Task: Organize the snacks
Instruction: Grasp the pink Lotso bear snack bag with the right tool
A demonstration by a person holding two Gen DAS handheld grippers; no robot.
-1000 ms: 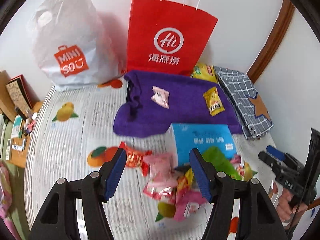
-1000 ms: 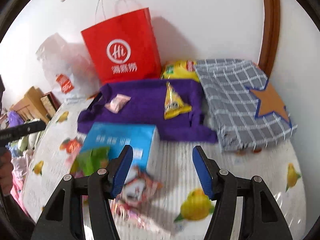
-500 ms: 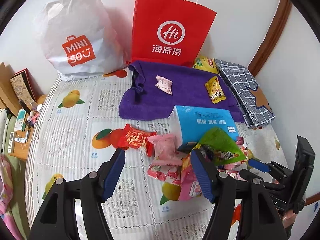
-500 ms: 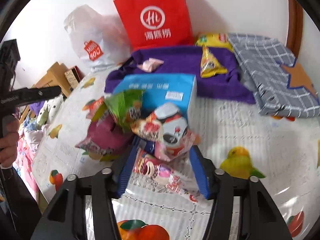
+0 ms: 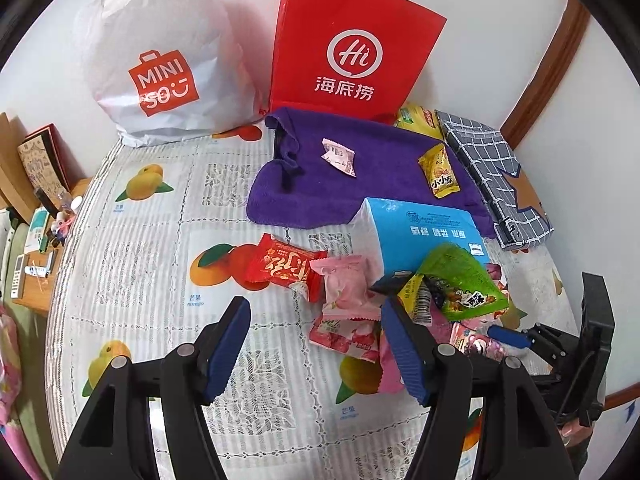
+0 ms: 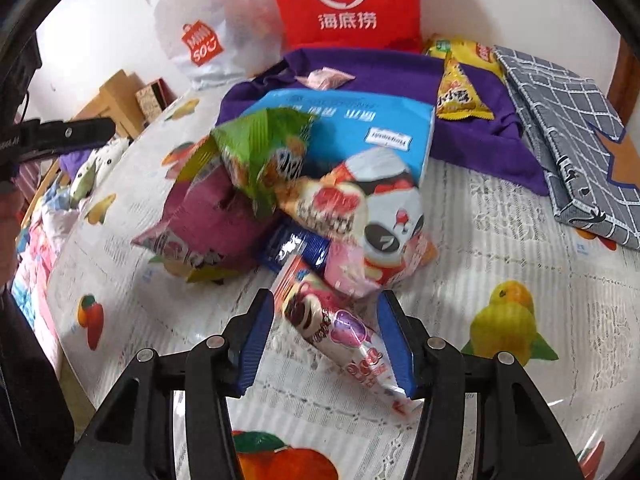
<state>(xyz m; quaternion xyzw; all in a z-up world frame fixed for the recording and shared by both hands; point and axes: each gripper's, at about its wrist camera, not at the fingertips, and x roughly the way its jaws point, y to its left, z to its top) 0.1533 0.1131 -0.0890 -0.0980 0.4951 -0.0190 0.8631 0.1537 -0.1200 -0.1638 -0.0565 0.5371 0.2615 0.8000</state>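
"MINI SO" is printed in white on an orange bag emblem on the white plastic bag [image 5: 160, 60]. "Hi" in a white ring, above "海底捞", is printed on the red paper bag [image 5: 352, 44]. "小小" is read on the yellow snack packet [image 5: 439, 172]. Other print is illegible.

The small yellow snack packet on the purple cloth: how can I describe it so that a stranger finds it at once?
Start at the tall red paper bag against the wall; the purple cloth lies spread just in front of it. Two packets rest on the cloth, and the small yellow snack packet is the one nearer the grey checked fabric case. Its neighbour, a pale pink wrapper, is flatter and lighter.
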